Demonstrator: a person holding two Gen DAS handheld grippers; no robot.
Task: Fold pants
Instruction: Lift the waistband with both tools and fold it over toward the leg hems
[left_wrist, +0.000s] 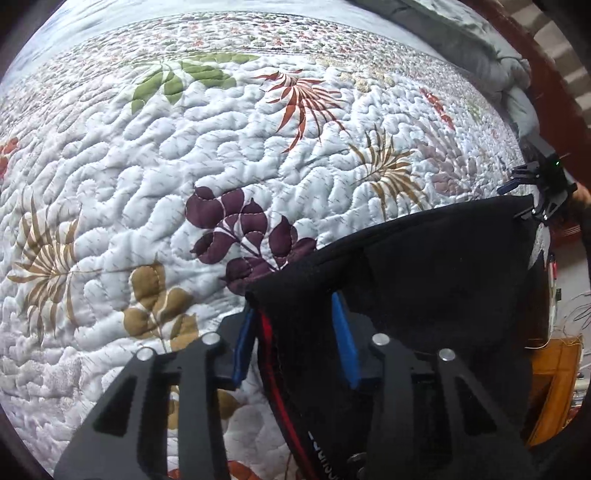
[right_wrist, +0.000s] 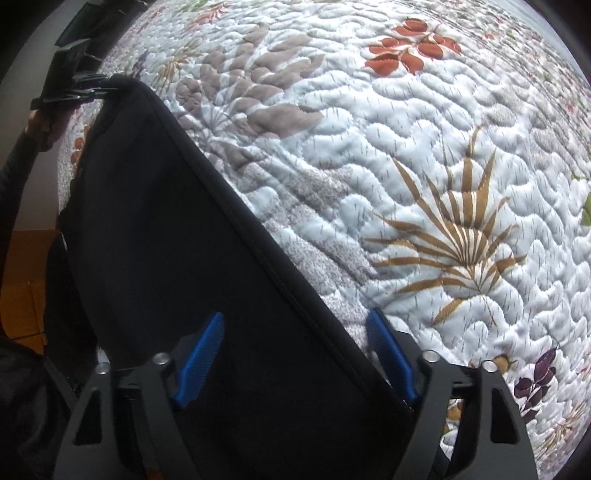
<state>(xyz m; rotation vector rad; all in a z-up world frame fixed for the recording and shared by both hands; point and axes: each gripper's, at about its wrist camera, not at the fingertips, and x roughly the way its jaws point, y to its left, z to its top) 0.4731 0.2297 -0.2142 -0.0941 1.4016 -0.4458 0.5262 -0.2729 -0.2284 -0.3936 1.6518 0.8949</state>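
Black pants (left_wrist: 424, 266) with a red stripe (left_wrist: 269, 354) hang stretched between my two grippers above a quilted bed. My left gripper (left_wrist: 295, 317) has its blue pads around one corner of the cloth edge and holds it. In the right wrist view the pants (right_wrist: 177, 229) run from my right gripper (right_wrist: 295, 350), whose blue pads straddle the cloth edge, up to the left gripper (right_wrist: 85, 83) at the far corner. The right gripper also shows in the left wrist view (left_wrist: 532, 192), clamped on the far corner.
A white quilt (left_wrist: 147, 155) with leaf prints covers the bed in both views (right_wrist: 406, 147). A grey pillow (left_wrist: 491, 48) and a wooden headboard (left_wrist: 554, 92) lie at the far right. An orange wooden floor (right_wrist: 26, 277) lies beyond the bed edge.
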